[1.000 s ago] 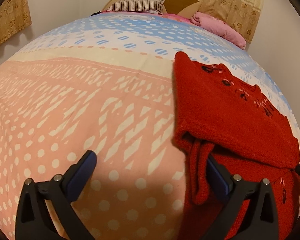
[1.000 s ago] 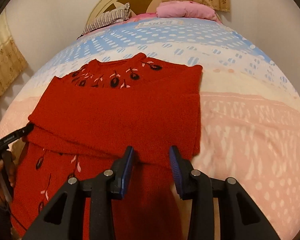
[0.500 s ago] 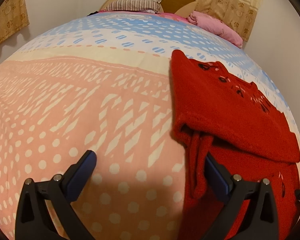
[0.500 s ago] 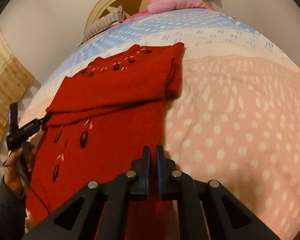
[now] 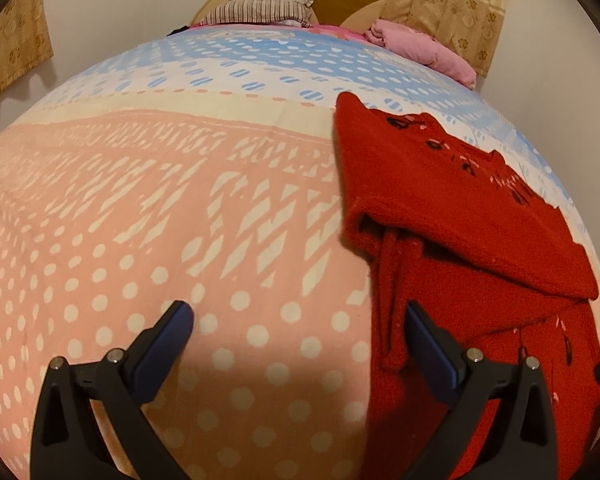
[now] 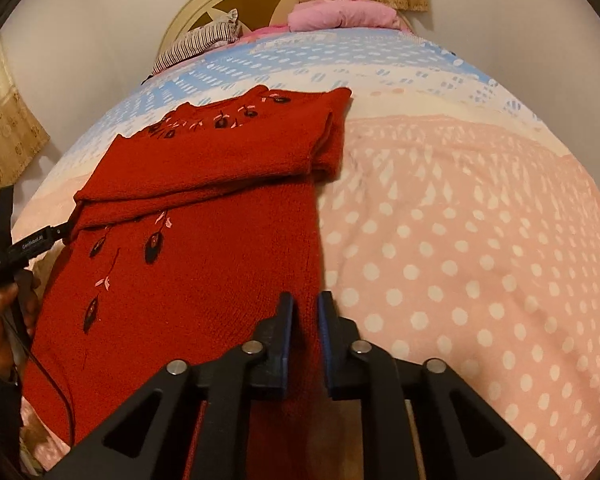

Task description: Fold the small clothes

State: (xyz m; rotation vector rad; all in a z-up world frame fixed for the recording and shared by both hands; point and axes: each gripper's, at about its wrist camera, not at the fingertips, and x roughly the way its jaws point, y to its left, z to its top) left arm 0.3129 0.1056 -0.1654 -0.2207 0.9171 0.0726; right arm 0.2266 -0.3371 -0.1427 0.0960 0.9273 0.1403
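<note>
A red knit sweater [image 6: 204, 264] with dark embroidered leaves lies on the bedspread, its sleeves folded across the chest. It also shows in the left wrist view [image 5: 460, 216], at the right. My left gripper [image 5: 300, 332] is open wide, its right finger over the sweater's left edge and its left finger over bare bedspread. My right gripper [image 6: 305, 320] stands slightly open at the sweater's lower right edge, with the red knit showing in the narrow gap between the fingers. The other gripper's side [image 6: 24, 244] shows at the sweater's far left.
The bed has a pink, cream and blue patterned bedspread [image 5: 180, 200]. A striped pillow [image 5: 260, 10] and a pink bundle [image 5: 420, 46] lie by the round headboard [image 6: 236, 4]. Curtains hang on both sides by the wall.
My right gripper drew back from the folded sleeve to the sweater's lower right edge, shut on the way, and now stands slightly parted. My left gripper shifted slightly and stayed open.
</note>
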